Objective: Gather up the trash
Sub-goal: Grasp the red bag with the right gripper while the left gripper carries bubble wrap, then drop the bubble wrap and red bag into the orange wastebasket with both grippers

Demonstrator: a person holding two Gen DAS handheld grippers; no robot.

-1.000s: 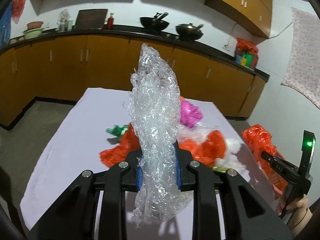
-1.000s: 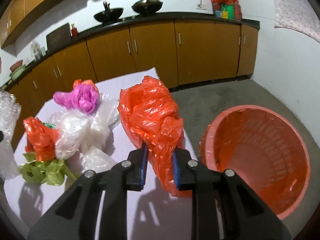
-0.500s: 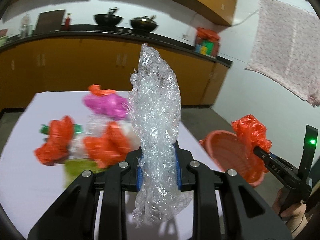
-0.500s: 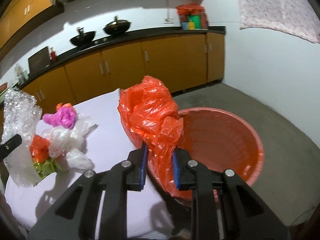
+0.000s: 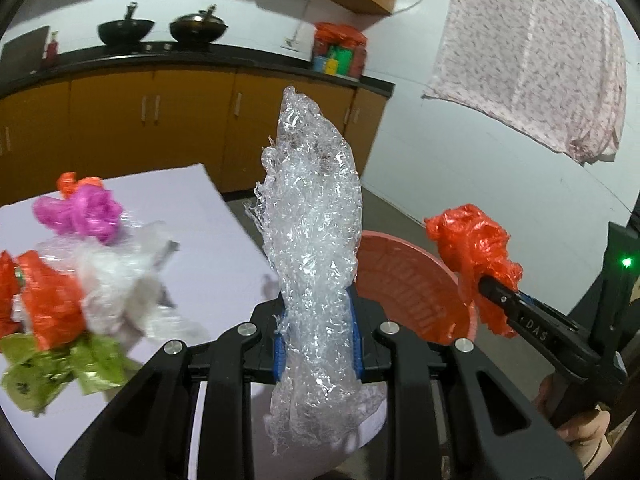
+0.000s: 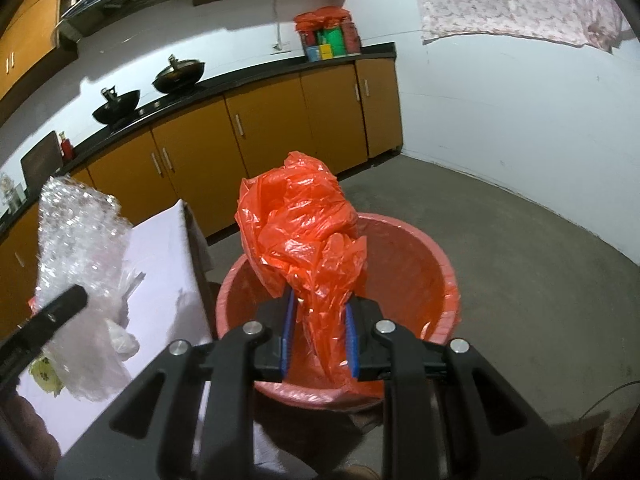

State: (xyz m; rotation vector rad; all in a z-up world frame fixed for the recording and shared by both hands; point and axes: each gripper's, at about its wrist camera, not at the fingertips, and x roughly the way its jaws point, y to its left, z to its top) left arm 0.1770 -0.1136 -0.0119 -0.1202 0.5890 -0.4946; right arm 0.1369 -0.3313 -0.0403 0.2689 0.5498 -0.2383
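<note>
My left gripper [image 5: 318,336] is shut on a tall wad of clear bubble wrap [image 5: 312,220], held near the table's right edge. The same bubble wrap [image 6: 76,240] shows at the left of the right wrist view. My right gripper [image 6: 318,334] is shut on a crumpled orange plastic bag [image 6: 300,224], which hangs over the open mouth of the orange-red basket [image 6: 436,264] on the floor. From the left wrist view the orange bag [image 5: 472,248] sits above the basket [image 5: 404,280]. More trash lies on the white table [image 5: 208,248]: a pink bag [image 5: 80,212], orange bags [image 5: 48,304], clear plastic [image 5: 120,280] and a green wrapper [image 5: 52,368].
Brown kitchen cabinets [image 6: 264,128] with a black counter run along the back wall, with two woks [image 5: 124,30] on top. A patterned cloth [image 5: 536,56] hangs on the white wall. Bare concrete floor [image 6: 520,248] spreads to the right of the basket. A person's hand [image 5: 580,432] holds the right gripper.
Both grippers have swung right, away from the table's trash pile toward the basket. The orange bag now hangs over the basket's mouth; the bubble wrap has reached the table's right edge.
</note>
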